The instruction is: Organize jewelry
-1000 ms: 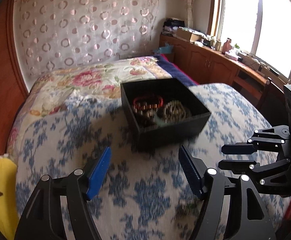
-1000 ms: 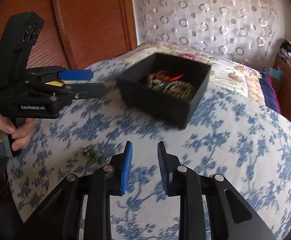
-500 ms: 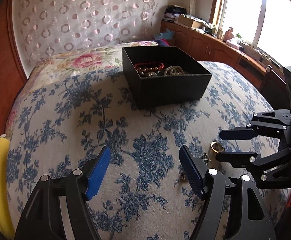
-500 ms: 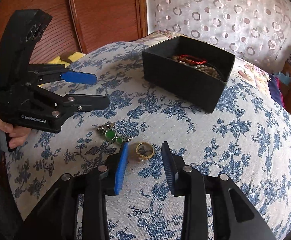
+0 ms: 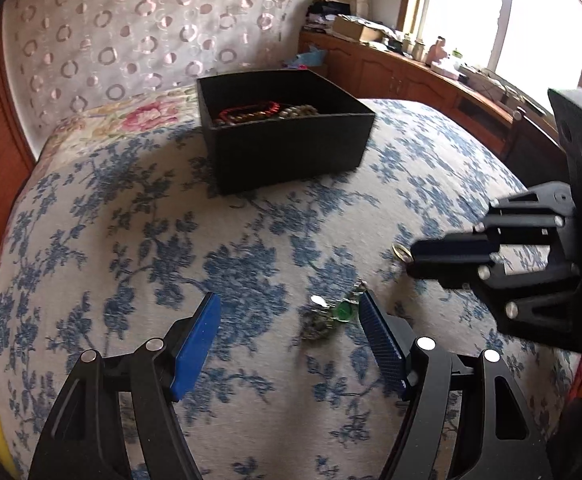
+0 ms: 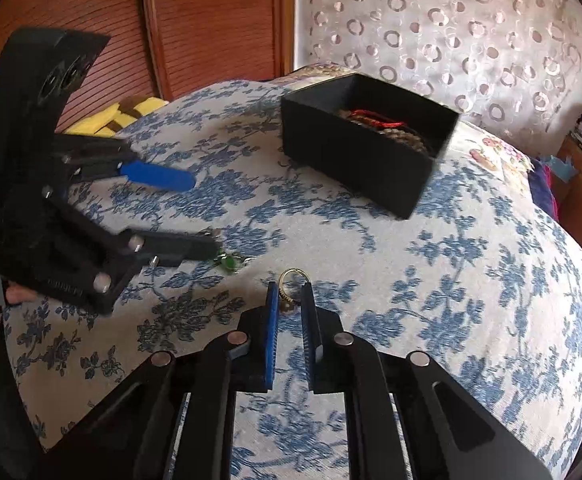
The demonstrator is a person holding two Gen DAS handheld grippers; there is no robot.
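- Left wrist view: the left gripper (image 5: pixel 289 324) hangs with its jaws spread wide and nothing between them. The green-stone jewelry piece (image 5: pixel 333 314) lies on the blue-flowered bedspread (image 5: pixel 139 240) just inside the 3 o'clock finger. It looks like a small, tangled metal cluster. Closing from here could catch only its edge, or pinch cloth with it.
- The black box (image 5: pixel 287 152) sits at 12 o'clock, well apart, with red and beaded strands inside.
- Right wrist view: the right gripper (image 6: pixel 291 296) has its jaws narrowed around the gold ring (image 6: pixel 293 280) at 12 o'clock; whether the pads touch it I cannot tell. The ring is thin and smooth, so it may slip or flip out as it is lifted.
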